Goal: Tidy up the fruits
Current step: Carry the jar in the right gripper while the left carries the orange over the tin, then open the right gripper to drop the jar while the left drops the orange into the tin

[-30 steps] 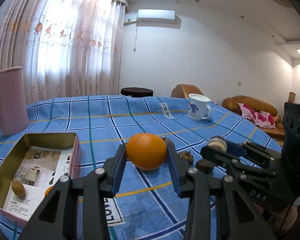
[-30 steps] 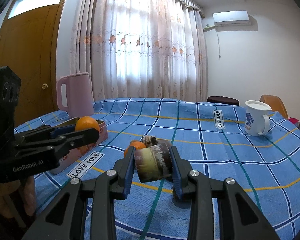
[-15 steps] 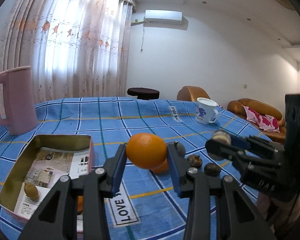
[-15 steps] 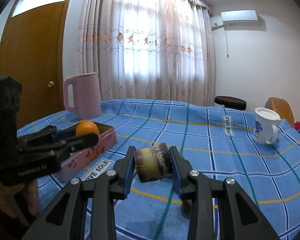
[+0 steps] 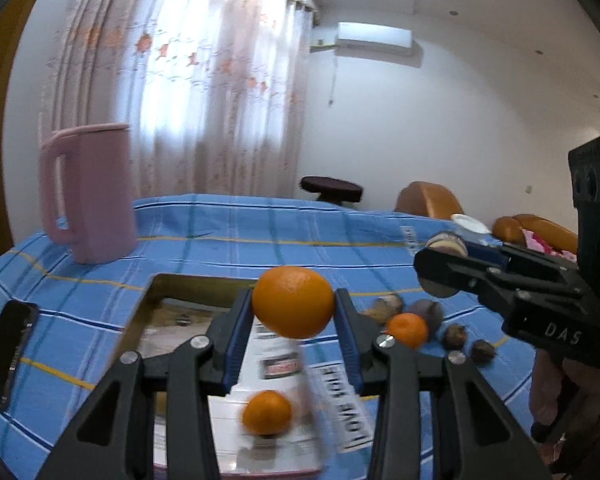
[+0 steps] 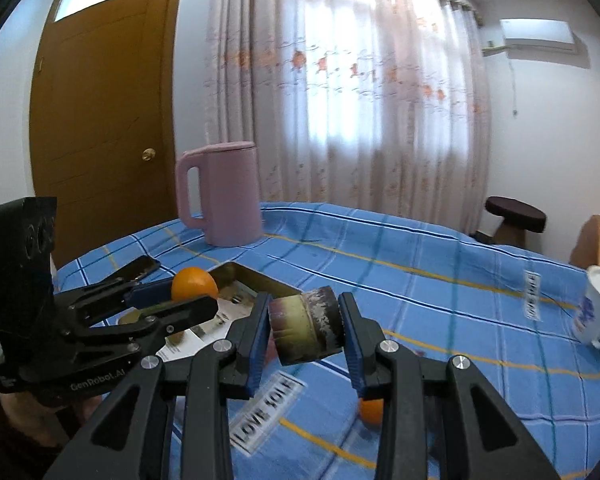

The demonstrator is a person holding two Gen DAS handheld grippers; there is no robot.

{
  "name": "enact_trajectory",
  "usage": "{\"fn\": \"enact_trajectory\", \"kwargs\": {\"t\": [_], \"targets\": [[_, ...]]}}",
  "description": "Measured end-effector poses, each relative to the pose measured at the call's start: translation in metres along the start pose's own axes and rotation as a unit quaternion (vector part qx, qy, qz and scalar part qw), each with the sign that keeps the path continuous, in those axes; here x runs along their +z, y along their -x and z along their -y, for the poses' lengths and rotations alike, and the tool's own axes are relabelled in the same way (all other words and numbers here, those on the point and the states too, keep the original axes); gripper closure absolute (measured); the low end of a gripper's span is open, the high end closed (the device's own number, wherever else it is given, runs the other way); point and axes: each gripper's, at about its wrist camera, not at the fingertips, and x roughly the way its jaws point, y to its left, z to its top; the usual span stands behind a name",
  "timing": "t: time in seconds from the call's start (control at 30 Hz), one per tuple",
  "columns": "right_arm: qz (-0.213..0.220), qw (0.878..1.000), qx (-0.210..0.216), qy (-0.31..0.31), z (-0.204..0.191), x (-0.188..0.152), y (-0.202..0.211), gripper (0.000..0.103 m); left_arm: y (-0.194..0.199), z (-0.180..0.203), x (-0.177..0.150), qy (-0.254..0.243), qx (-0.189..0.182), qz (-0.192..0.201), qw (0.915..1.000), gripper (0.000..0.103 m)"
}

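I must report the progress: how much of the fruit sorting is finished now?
Partly done. One orange already lies in the tin box. In hand: the left gripper holds a bigger orange, the right gripper a sugarcane piece. Left: a small orange and several dark fruits on the blue tablecloth.

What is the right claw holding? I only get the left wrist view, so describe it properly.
Observer: The right claw is shut on a short cane stub, purple and yellow, clamped end to end.
Operator: Now describe the mug; I see only its rim.
Observer: It is white with a blue print and a handle.
Operator: Report what stands behind the jug.
Observer: A brown door with a round knob.
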Motion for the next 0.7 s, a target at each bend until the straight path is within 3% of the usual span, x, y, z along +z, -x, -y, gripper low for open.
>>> {"fn": "enact_trajectory", "kwargs": {"t": [0.27, 0.7], "targets": [[-0.038, 0.998, 0.04, 0.01, -0.028, 0.011, -0.056, 0.067, -0.017, -0.047, 0.0, 0.018, 0.047, -0.043, 0.9978, 0.061], [-0.111, 0.991, 0.065, 0.025, -0.059, -0.015, -0.119, 0.067, -0.037, -0.066, -0.017, 0.015, 0.069, -0.095, 0.9929, 0.061]]}}
